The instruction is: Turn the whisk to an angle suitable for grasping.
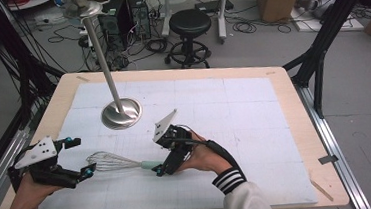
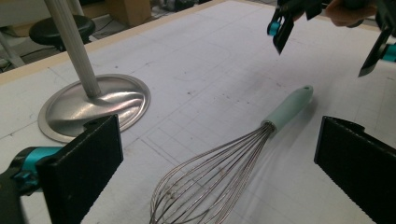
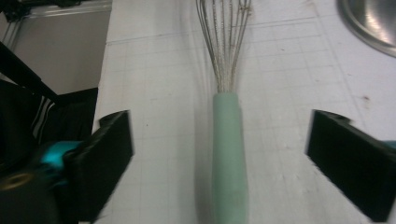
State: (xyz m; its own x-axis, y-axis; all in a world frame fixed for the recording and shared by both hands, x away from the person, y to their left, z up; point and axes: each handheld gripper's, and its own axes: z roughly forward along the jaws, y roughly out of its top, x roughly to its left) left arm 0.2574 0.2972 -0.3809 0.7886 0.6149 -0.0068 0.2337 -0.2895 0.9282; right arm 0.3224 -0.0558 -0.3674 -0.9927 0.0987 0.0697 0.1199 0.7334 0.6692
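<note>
1. Left gripper (image 1: pixel 80 158): black body, teal jaw fittings, grey 3-cornered top plate.
2. Right gripper (image 1: pixel 160 159): same build, black cable trailing.
3. Right sleeve (image 1: pixel 241 198): white, black-and-white striped cuff.

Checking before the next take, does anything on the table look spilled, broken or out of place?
Nothing stands out. The whisk lies flat on the white mat, loose between the open right gripper jaws, and the metal stand is upright.

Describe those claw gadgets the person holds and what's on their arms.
Each claw, left and right, is a black handheld frame with two flat black jaws, teal fittings at the jaw mounts and a grey three-cornered plate on top. A black cable trails from the right one. The right sleeve is white with a black-striped cuff.
</note>
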